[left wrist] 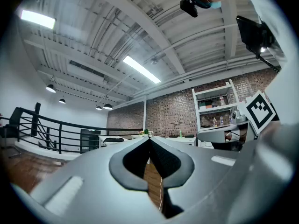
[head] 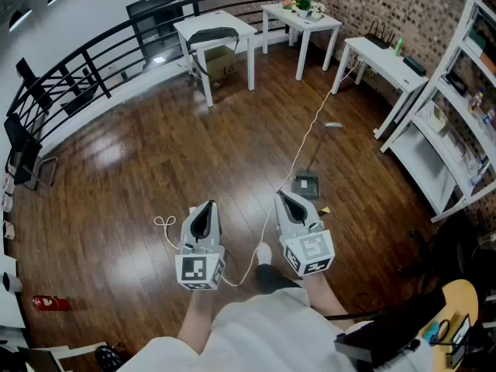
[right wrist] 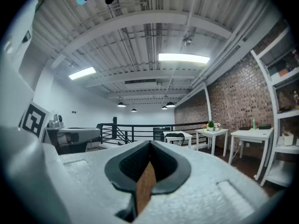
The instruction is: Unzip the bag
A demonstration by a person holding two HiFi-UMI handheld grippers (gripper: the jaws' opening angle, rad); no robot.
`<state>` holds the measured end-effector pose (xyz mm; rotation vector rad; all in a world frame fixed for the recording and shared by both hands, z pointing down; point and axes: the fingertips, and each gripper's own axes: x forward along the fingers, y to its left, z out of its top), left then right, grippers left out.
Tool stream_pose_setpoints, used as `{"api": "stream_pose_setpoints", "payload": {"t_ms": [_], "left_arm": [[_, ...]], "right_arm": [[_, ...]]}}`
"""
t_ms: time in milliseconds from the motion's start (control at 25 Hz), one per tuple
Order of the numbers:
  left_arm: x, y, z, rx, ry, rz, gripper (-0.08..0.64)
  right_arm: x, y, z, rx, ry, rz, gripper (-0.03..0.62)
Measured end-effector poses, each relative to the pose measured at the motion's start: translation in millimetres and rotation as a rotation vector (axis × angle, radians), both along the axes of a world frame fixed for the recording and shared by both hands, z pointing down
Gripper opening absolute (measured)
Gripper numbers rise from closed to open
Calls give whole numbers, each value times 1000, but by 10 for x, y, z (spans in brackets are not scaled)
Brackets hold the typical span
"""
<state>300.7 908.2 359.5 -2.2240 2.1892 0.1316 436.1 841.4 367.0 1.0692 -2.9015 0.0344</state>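
Note:
A dark bag (head: 211, 36) lies on a white table (head: 232, 22) at the far side of the room, well away from both grippers. It also shows small in the right gripper view, as the bag (right wrist: 174, 135) on its table. My left gripper (head: 208, 206) and right gripper (head: 280, 198) are held side by side at waist height above the wooden floor, pointing forward. The jaws of the left gripper (left wrist: 149, 139) are shut with nothing between them. The right gripper (right wrist: 150, 143) is likewise shut and empty.
A white cable (head: 310, 130) runs across the floor from a desk (head: 384, 60) towards my feet. A second white table (head: 302, 18) carries a plant. White shelving (head: 457, 115) stands at the right. A black railing (head: 93, 60) bounds the left side.

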Motion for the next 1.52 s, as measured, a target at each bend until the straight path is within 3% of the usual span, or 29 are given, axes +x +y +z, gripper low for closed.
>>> {"api": "stream_pose_setpoints", "payload": {"t_ms": [320,600,880,1000,1200,1520], "left_arm": [[-352,-1686,-254,-17,-7,-2,17],[-836,-2736,-56,-50,13,-16,17],[-1535,-4237,148,-41,26,37,17],[-1998,-4954,34,-77,37,60,17],[-2754,-6028,-294,-17,26,65,17],[-3425,-7407,19,-72,42,62,17]], "right_arm": [[-280,-1883,-336,24,-22,16,-9],[-808,-2780,-40,-41,4,-27,-9],[-1705,-4093,220,-52,44,-50,-9],[-2251,-4804,-3,-44,52,-45,-9],[-3126,-5810,-372,7,53,-79,-9],[-3709,-7289,38,-79,65,-47,-9]]}}
